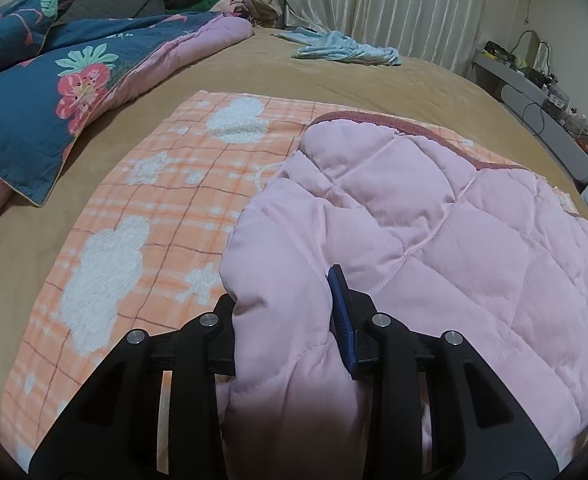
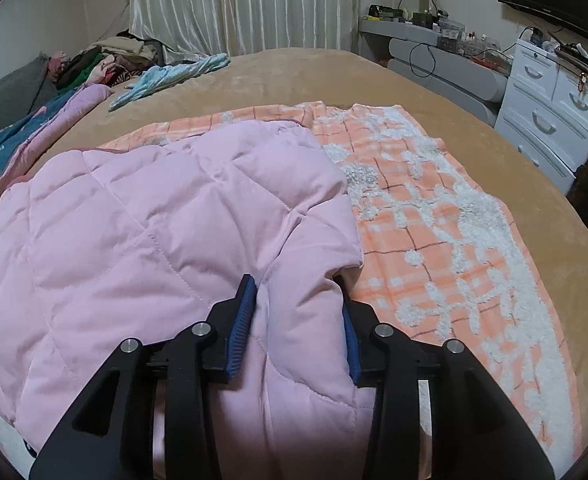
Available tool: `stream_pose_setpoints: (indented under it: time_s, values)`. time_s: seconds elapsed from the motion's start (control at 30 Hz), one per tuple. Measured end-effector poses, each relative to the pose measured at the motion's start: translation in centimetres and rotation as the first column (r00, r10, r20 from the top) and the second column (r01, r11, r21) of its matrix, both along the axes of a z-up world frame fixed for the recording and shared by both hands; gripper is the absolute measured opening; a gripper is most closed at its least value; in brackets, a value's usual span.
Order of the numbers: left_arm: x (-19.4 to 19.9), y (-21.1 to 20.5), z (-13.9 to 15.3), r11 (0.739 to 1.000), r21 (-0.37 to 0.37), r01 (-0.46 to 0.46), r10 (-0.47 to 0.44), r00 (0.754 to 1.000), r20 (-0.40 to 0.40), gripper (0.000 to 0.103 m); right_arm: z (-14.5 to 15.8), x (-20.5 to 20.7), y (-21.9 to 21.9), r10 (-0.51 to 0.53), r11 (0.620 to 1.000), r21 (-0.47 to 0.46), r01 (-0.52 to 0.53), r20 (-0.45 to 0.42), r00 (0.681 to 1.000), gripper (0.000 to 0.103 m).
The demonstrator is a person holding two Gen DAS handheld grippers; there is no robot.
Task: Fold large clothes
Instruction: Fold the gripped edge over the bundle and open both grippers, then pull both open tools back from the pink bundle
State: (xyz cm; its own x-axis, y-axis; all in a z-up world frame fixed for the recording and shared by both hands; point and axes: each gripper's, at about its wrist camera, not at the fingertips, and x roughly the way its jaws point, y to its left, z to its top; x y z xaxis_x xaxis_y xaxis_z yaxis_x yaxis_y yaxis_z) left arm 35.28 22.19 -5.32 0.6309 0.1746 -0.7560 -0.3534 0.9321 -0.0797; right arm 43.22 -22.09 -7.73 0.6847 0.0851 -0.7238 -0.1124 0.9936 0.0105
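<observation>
The left gripper (image 1: 281, 316) has its black fingers with ribbed blue pads pinching a thick puffy fold of the pink quilted garment (image 1: 434, 240), the padding bulging up between them. The right gripper (image 2: 298, 316) has a second fold of the same garment (image 2: 153, 220) between its fingers; the fabric fills the narrow gap and touches both pads, so it reads as a light pinch. The garment is smooth, soft and stitched in diamond panels, with a darker ribbed trim along its far edge. It lies heaped over an orange-and-white checked blanket (image 1: 153, 208) with raised fluffy white flower shapes, spread flat on the tan plush bed (image 1: 334, 76). Toward the far edge of the bed lies a crumpled light-blue striped cloth (image 1: 346, 50). Along the bed's left side sits a bunched navy floral quilt (image 1: 53, 80) with pink lining.
</observation>
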Motion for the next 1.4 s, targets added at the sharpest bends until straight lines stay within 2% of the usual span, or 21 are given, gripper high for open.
stream_pose_setpoints:
  time_s: [0.13,0.2,0.23,0.3,0.33,0.43,0.47,0.53,0.7,0.73,0.97,1.13,1.4]
  values:
    - [-0.4,0.0,0.4,1.000,-0.001,-0.002,0.002,1.000,-0.005,0.027,0.3,-0.4,-0.1,-0.008,1.000,-0.006,0.008,-0.012,1.000,0.049]
    - [-0.7,0.1,0.6,1.000,-0.001,-0.001,0.001,1.000,-0.007,0.028,0.5,-0.7,-0.2,-0.018,1.000,-0.011,0.018,-0.014,1.000,0.062]
    - [-0.9,0.1,0.8,1.000,-0.003,-0.003,0.003,1.000,-0.006,0.029,0.7,-1.0,-0.4,-0.033,0.999,-0.013,0.033,-0.013,0.999,0.074]
    - [-1.5,0.2,1.2,1.000,-0.010,-0.001,0.001,1.000,-0.001,0.034,1.1,-1.7,-0.7,-0.038,0.999,0.008,0.038,-0.005,0.999,0.080]
    - [-1.7,0.1,1.3,1.000,-0.007,0.000,0.000,1.000,0.003,0.036,1.3,-2.0,-0.8,-0.037,0.999,0.021,0.037,-0.002,0.999,0.087]
    - [-2.9,-0.4,2.5,1.000,0.008,0.010,-0.010,1.000,0.025,0.055,2.6,-3.8,-0.9,-0.032,0.998,0.049,0.029,0.043,0.999,0.096]
    - [-3.4,-0.7,3.2,1.000,0.018,0.013,-0.014,0.999,0.035,0.061,3.1,-4.4,-0.8,-0.025,0.998,0.052,0.022,0.060,0.998,0.097]
    - [-4.1,-1.1,4.1,1.000,0.019,0.021,-0.022,0.999,0.050,0.065,3.9,-5.3,-0.6,-0.011,0.999,0.054,0.006,0.083,0.997,0.098]
    - [-6.4,-2.4,7.2,0.999,0.019,0.043,-0.045,0.994,0.096,0.092,7.3,-8.7,0.4,0.040,0.996,0.078,-0.053,0.169,0.985,0.099]
    - [-6.8,-2.7,7.8,0.999,0.021,0.044,-0.046,0.994,0.104,0.094,8.0,-9.4,0.5,0.048,0.994,0.088,-0.066,0.192,0.980,0.099]
    - [-10.9,-4.2,10.6,0.999,0.003,0.053,-0.053,0.985,0.163,0.094,12.3,-15.4,1.1,0.083,0.990,0.082,-0.115,0.324,0.942,0.099]
    - [-13.6,-5.0,11.0,0.999,0.012,0.048,-0.049,0.983,0.175,0.094,13.7,-18.8,1.3,0.109,0.986,0.078,-0.146,0.356,0.928,0.099]
    - [-17.6,-6.0,10.5,0.998,0.010,0.056,-0.057,0.981,0.187,0.094,14.0,-22.5,0.7,0.086,0.986,0.105,-0.133,0.367,0.926,0.099]
